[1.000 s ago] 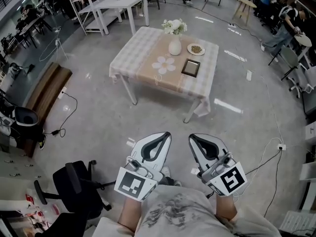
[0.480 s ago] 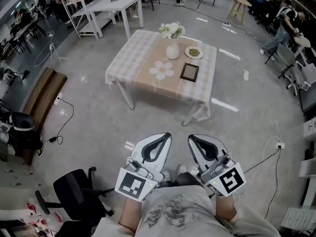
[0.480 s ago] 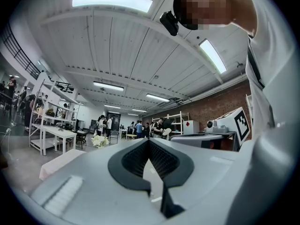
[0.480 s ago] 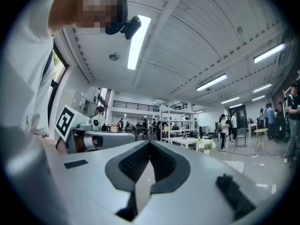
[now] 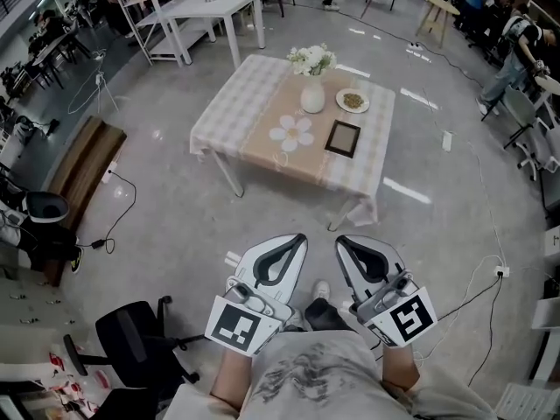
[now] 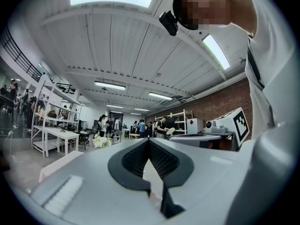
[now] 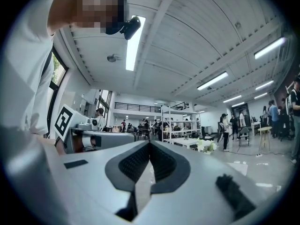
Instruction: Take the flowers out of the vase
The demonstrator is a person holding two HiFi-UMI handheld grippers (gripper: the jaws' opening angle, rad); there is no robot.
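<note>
Left tongs (image 5: pixel 296 239) and right tongs (image 5: pixel 343 241), white shells with ribbed dark pads (image 6: pixel 164 159), are pressed together, empty.

One table (image 5: pixel 232 103), one vase (image 5: pixel 312 97), one plate (image 5: pixel 339 101)

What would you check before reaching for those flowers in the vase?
1. Flowers in the vase: ok, none taken out yet.
2. Vase upright on the table: ok.
3. Left gripper empty: ok, jaws together with nothing between them.
4. Right gripper empty: ok, jaws together with nothing between them.
5. Jaws open, ready to grasp: not ok, both grippers are shut.
6. Vase within reach: not ok, a stretch of floor lies between the grippers and the table.
</note>
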